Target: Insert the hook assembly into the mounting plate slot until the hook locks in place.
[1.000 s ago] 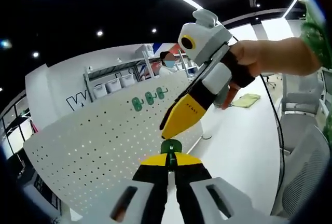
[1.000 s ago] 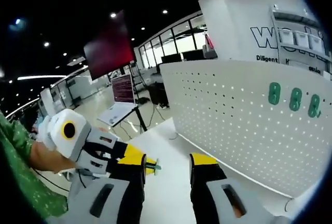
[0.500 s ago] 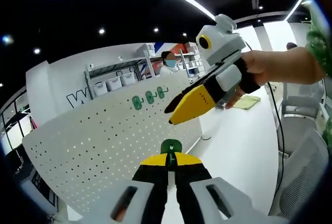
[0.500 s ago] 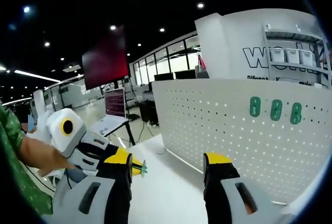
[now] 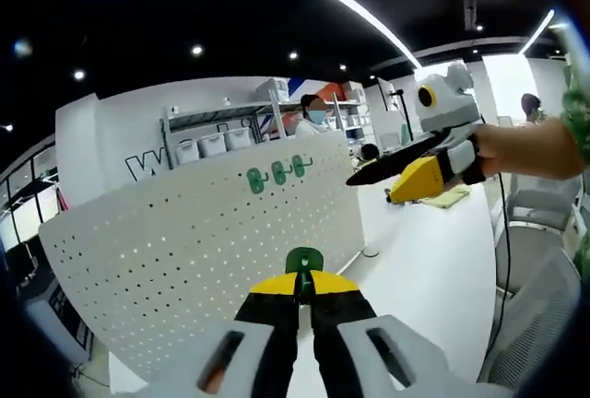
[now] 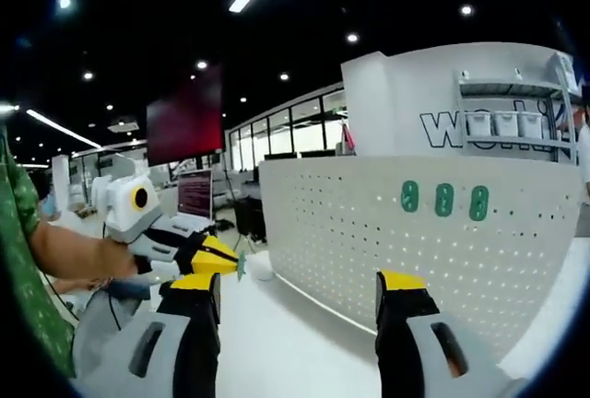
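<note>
My left gripper pinches the small green plastic hook assembly between closed jaws, held in the air well short of the white perforated mounting plate, while my right gripper gapes wide and empty, so insertion remains undone.

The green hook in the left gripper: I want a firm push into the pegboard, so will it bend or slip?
The green hook looks like small moulded plastic, so probably stiff and light. The left gripper pinches just its lower edge, so a hard push against the pegboard might twist it or slide it between the jaws.
</note>
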Demonstrator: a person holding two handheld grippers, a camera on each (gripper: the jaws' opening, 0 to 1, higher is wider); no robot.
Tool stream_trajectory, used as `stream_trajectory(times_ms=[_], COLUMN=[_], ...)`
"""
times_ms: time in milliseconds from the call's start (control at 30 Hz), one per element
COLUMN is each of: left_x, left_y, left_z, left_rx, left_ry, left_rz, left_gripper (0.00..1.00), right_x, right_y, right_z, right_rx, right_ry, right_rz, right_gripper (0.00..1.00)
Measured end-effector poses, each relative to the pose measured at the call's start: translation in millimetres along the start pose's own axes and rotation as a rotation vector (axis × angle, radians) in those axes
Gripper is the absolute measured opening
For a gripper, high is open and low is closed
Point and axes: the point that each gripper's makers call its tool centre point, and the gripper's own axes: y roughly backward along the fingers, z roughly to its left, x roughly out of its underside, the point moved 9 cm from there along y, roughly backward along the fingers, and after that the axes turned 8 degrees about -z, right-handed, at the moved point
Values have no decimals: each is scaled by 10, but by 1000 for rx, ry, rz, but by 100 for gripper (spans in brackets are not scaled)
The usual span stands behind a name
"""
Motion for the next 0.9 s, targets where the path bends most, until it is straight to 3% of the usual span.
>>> stream_trajectory(times_ms=[267, 500, 900], left_x=[7, -63, -271], left_y=[-61, -161, -484], left_z=[114, 231, 444], left_rx=[-35, -68, -142], left_ry=[52, 71, 105], left_rz=[-8, -22, -67], left_gripper=[3, 3, 3], right_x=[107, 164, 13], right_y=[408, 687, 990], right_z=[26, 16, 6], right_rx=[51, 98, 151], right_ry=[70, 61, 64], right_rz=[3, -21, -101], right_gripper=[74, 76, 80])
